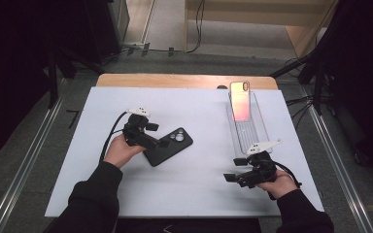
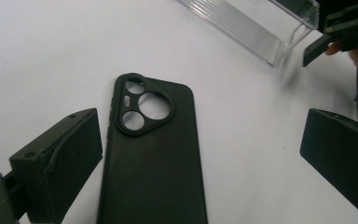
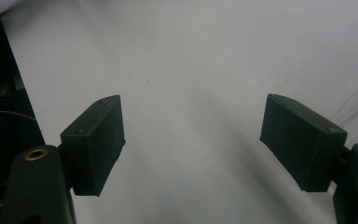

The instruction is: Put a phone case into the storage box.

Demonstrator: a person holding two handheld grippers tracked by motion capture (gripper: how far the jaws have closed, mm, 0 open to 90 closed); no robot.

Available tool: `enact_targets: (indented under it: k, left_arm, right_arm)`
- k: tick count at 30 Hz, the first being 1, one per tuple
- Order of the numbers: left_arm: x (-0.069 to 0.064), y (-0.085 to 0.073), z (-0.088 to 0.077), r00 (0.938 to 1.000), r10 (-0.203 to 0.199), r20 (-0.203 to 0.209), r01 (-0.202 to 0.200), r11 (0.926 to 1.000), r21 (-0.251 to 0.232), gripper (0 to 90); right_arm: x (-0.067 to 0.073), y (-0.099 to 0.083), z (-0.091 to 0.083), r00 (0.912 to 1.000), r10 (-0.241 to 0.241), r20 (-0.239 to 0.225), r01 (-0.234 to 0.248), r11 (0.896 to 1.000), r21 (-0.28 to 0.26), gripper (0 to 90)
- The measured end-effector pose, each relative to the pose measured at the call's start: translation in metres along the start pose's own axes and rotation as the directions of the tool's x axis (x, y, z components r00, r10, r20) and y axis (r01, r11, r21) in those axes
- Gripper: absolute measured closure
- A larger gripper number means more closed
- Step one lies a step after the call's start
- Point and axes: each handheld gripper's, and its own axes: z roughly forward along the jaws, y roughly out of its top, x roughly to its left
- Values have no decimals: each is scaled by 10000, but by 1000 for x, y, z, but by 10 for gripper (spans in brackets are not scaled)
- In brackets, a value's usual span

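The left tool (image 1: 161, 142) is held low over the table (image 1: 194, 184) with its jaws spread wide apart, one on each side of the near end of the black phone case (image 2: 151, 154); in the left gripper view the pads stand clear of the case's edges, so nothing is clamped. The case lies flat on the white surface, back up, its camera cut-outs turned away from the tool, at the left-middle of the table. This wide straddle is judged to suit either a fresh grip across the case's width or a release just made; which of the two cannot be told. The right tool (image 1: 229, 177) is kept near the front right of the table, jaws likewise apart and empty over bare surface, apparently parked out of the way. Just beyond it a clear plastic tray (image 1: 256, 133) is set lengthwise, and a pink-glowing phone (image 1: 240, 101) is propped at its far end, well apart from the case.
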Motion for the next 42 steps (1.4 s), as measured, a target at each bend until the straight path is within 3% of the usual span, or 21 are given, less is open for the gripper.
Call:
enact_targets:
  k: [5,11,15,29,35,42]
  left_arm:
    - [6,4,9,9993,337,-186,-337,9994,-12,0]
    - [8,4,20,9994,214,-257,-209,9996,208,0]
    - [8,3,22,9999,140,64,-142,9993,353,0]
    - [9,-9,31,9984,154,-541,-111,9968,796,18]
    - [10,-13,36,9954,395,-872,-294,9931,1133,19]
    - [7,-18,46,9924,718,-999,-538,9835,1725,19]
  right_arm:
    - [0,0,0,10000,6,-35,-6,10000,33,198]
    - [0,0,0,10000,11,-16,-11,10000,21,198]
    - [0,0,0,10000,-6,-15,6,10000,29,198]
    - [0,0,-1,10000,-7,0,7,10000,26,198]
    - [1,0,-1,10000,14,9,-14,10000,34,198]
    - [1,0,-1,10000,-16,14,16,10000,27,198]
